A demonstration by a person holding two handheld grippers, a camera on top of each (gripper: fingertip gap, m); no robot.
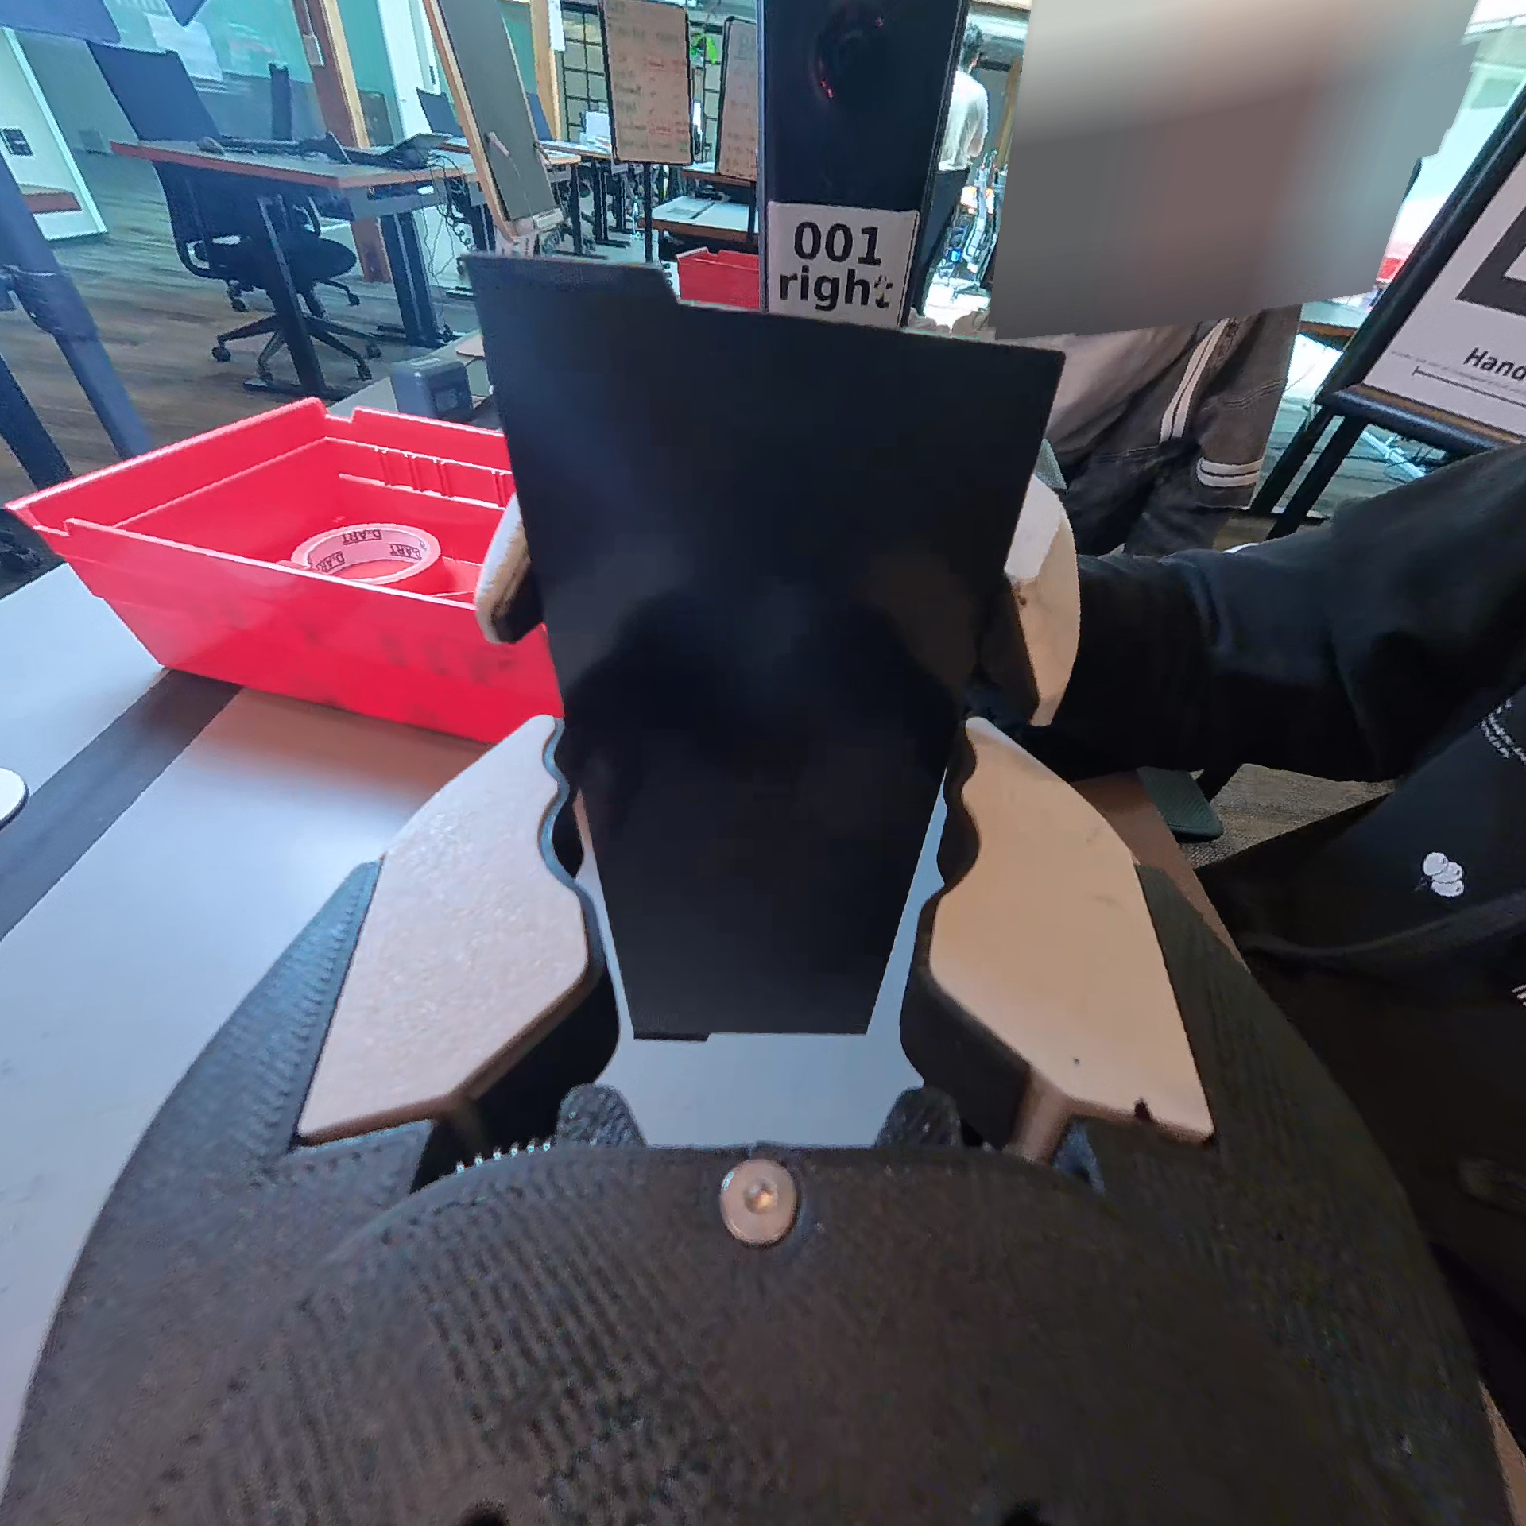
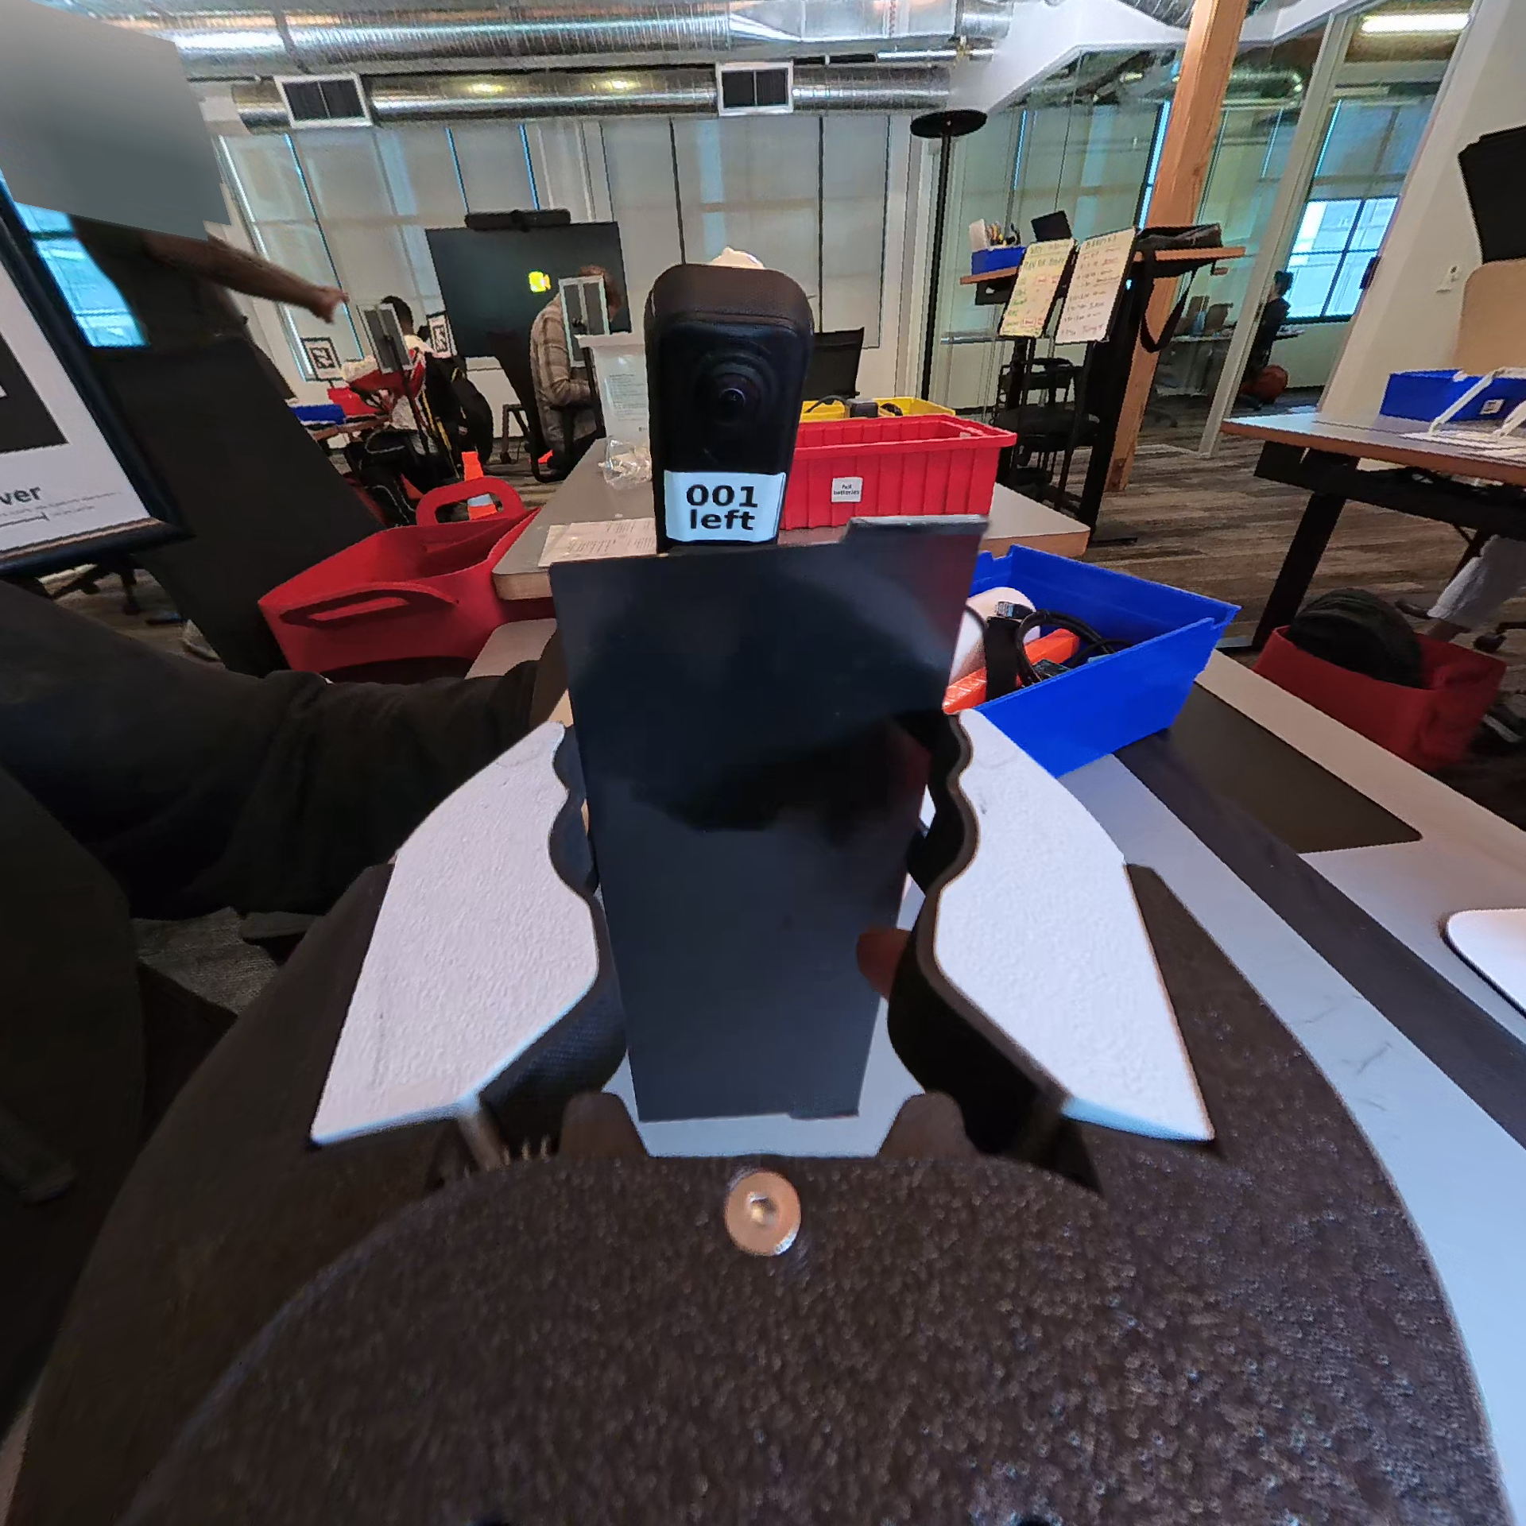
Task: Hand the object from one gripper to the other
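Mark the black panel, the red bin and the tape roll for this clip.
black panel (image 1: 760,644): left wrist view, middle of its flat face.
red bin (image 1: 272,627): left wrist view, outer front wall.
tape roll (image 1: 367,552): left wrist view, top rim, inside the bin.

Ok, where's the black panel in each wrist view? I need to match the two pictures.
Left wrist view: black panel stands upright at centre, between the left gripper fingers, the right gripper flanking it farther off.
Right wrist view: centre again, upright between the right gripper fingers.
Shared landmark: the panel's notched top edge, with the opposite gripper's camera rising behind it.
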